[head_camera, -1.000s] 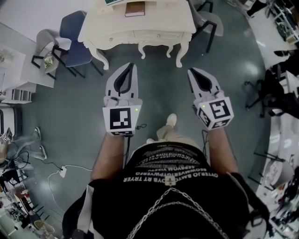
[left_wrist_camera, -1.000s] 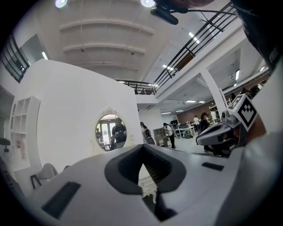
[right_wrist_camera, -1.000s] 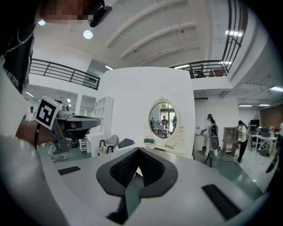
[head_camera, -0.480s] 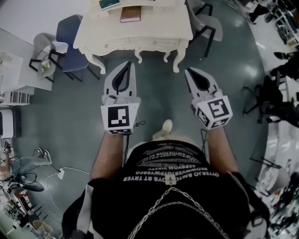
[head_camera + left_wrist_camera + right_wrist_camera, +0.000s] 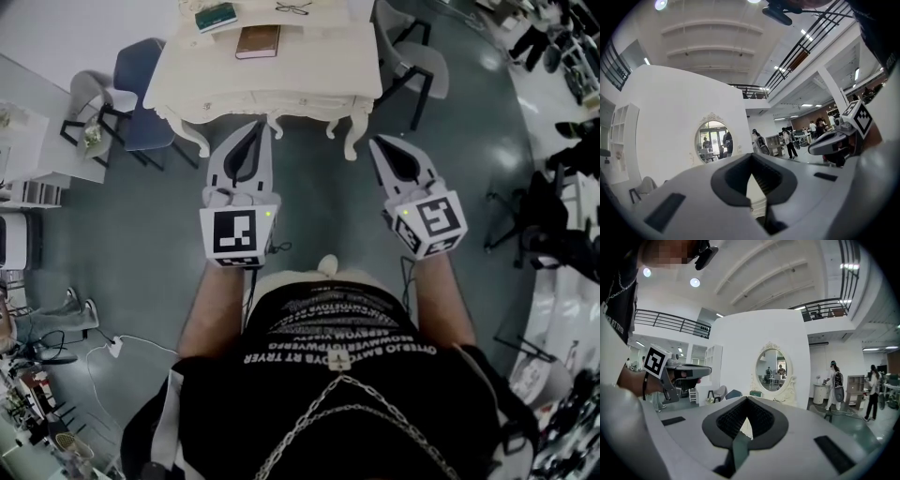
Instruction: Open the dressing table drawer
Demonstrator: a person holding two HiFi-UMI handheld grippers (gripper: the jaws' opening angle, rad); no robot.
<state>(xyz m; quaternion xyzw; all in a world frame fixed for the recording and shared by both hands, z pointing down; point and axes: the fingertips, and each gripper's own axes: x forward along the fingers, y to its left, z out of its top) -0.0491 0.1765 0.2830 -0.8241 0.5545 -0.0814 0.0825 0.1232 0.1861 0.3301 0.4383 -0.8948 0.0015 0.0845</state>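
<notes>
We hold the left hand-held gripper point(image 5: 257, 127) and right hand-held gripper point(image 5: 379, 142) clenched, empty, before the dressing table point(image 5: 319, 56); its drawer point(image 5: 281, 97) lies crosswise, facing us.

Lighting is bright and even throughout, supplied from overhead. In the right gripper view, round ceiling lamps point(image 5: 694, 282) are blown out to white; a corner lamp point(image 5: 661, 3) is clipped likewise in the left gripper view. In the head view, soft glare patches are noted on the grey floor point(image 5: 511, 141), with only faint shadow under the dressing table point(image 5: 319, 56). Strong fisheye bending and black corners are recorded in both gripper views. Nearby jaw surfaces are rendered soft, while the backgrounds are sharp.
</notes>
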